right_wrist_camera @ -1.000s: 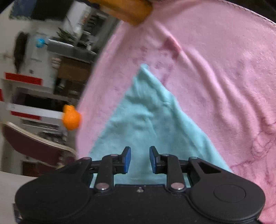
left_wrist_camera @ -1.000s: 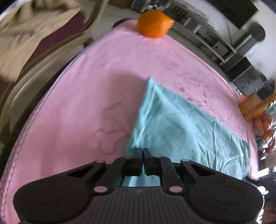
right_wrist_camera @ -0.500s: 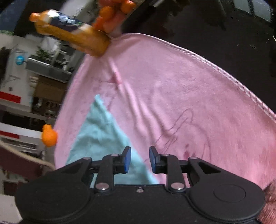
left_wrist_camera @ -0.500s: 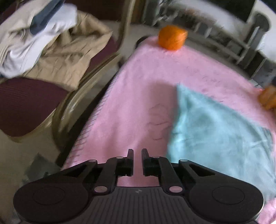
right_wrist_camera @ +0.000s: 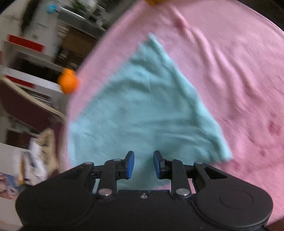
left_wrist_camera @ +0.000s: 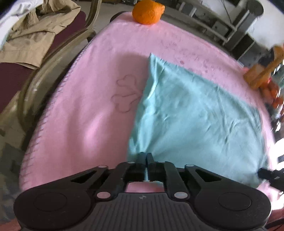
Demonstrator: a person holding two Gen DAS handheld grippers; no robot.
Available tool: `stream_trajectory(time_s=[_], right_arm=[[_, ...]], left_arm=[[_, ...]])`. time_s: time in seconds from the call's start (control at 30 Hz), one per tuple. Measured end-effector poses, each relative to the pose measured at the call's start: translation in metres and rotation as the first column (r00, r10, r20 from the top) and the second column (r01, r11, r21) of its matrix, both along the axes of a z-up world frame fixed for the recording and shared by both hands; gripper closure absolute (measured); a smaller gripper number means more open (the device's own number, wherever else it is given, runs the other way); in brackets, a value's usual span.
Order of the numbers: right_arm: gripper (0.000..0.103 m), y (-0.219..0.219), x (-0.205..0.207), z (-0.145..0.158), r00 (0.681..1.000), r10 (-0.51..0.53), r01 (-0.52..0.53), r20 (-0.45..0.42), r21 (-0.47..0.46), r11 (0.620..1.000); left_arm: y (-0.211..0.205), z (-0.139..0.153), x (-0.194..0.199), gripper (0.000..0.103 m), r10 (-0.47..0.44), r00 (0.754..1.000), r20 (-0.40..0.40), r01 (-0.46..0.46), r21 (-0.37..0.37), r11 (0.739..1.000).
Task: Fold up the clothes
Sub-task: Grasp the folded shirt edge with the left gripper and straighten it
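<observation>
The light blue cloth (left_wrist_camera: 195,113) lies spread on the pink blanket (left_wrist_camera: 85,99) that covers the surface, its near left corner bunched into creases where the left gripper (left_wrist_camera: 146,156) has its jaws clamped together on it. In the right wrist view the right gripper (right_wrist_camera: 143,160) hovers over the cloth's near edge with its jaws apart, cloth showing in the gap between them. An orange (left_wrist_camera: 148,11) sits at the blanket's far edge, well apart from the cloth.
</observation>
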State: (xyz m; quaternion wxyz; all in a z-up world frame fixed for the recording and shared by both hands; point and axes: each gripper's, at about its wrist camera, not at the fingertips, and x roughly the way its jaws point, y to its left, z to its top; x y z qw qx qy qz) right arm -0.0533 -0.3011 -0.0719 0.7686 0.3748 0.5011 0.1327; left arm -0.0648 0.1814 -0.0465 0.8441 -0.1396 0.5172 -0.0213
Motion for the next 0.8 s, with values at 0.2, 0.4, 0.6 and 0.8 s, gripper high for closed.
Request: stream_trajectory(time_s=[0.2, 0.4, 0.6, 0.8], right_arm=[[0.079, -0.022, -0.030, 0.003, 0.998, -0.059, 0.059, -0.001, -0.005, 0.998], [0.078, -0.029, -0.048, 0.008, 0.995, -0.088, 0.088, 0.036, -0.001, 0.996], [0.080, 0.022, -0.024, 0.010, 0.993, 0.050, -0.051, 0.108, 0.002, 0.999], [0.083, 0.044, -0.014, -0.002, 0.994, 0.109, -0.108, 0.028, -0.032, 0.994]], left_arm=[[-0.006, 0.016, -0.018, 0.096, -0.007, 0.995, 0.097, 0.003, 0.038, 0.999], [-0.045, 0.029, -0.020, 0.095, -0.114, 0.972, 0.206, 0.117, -0.002, 0.993], [-0.099, 0.015, -0.006, 0.095, -0.235, 0.953, 0.190, 0.229, 0.052, 0.972], [-0.114, -0.002, -0.005, 0.083, -0.296, 0.950, 0.098, 0.278, 0.161, 0.947]])
